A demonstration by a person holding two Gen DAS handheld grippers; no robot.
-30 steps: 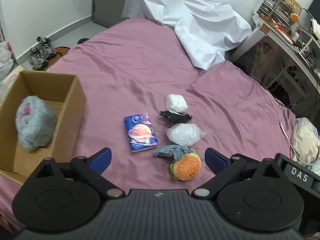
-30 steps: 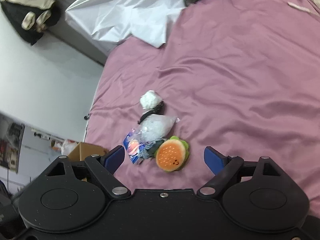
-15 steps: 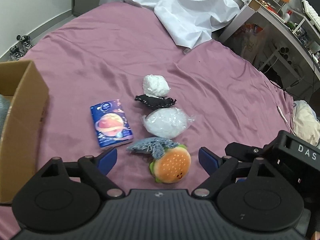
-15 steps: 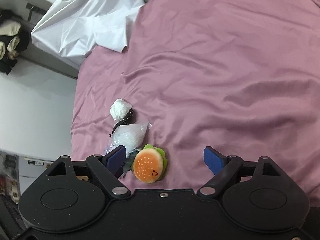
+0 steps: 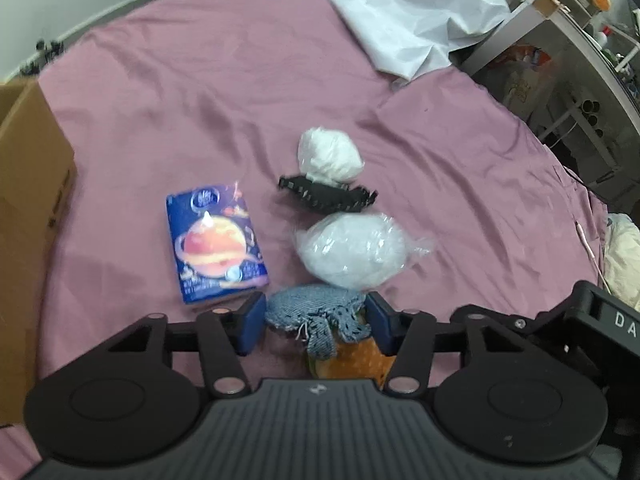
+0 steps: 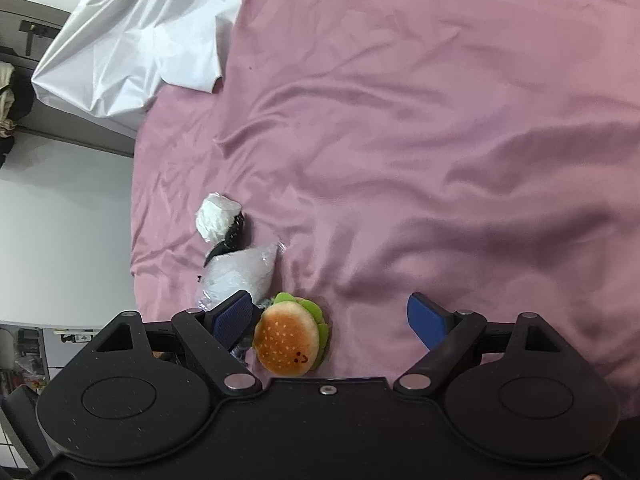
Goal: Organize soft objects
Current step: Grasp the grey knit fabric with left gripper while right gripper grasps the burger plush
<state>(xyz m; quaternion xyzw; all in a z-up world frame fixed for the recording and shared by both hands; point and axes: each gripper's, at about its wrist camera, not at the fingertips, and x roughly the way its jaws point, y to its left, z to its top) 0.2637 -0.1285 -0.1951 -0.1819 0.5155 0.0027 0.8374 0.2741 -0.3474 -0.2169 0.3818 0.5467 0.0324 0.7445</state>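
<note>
Soft items lie in a row on the purple bed sheet [image 5: 200, 92]. My left gripper [image 5: 316, 322] has its blue pads on both sides of a blue denim cloth [image 5: 316, 312], closed on it. The cloth lies over a plush burger [image 5: 352, 362]. Beyond are a clear bag of white stuffing [image 5: 352, 252], a black lace piece [image 5: 328, 196] and a white bundle [image 5: 328, 156]. A blue planet-print tissue pack [image 5: 216, 240] lies to the left. My right gripper [image 6: 332, 320] is open and empty, with the burger [image 6: 288, 338] by its left pad.
A cardboard box [image 5: 28, 200] stands at the left edge of the bed. A white sheet [image 5: 400, 12] is crumpled at the far end. A desk with shelves [image 5: 580, 52] stands at the right. The right gripper's body [image 5: 600, 320] shows at lower right.
My left gripper moved forward and down over the denim cloth, and its jaws closed from wide open onto it. The right gripper drifted closer to the burger and stayed open.
</note>
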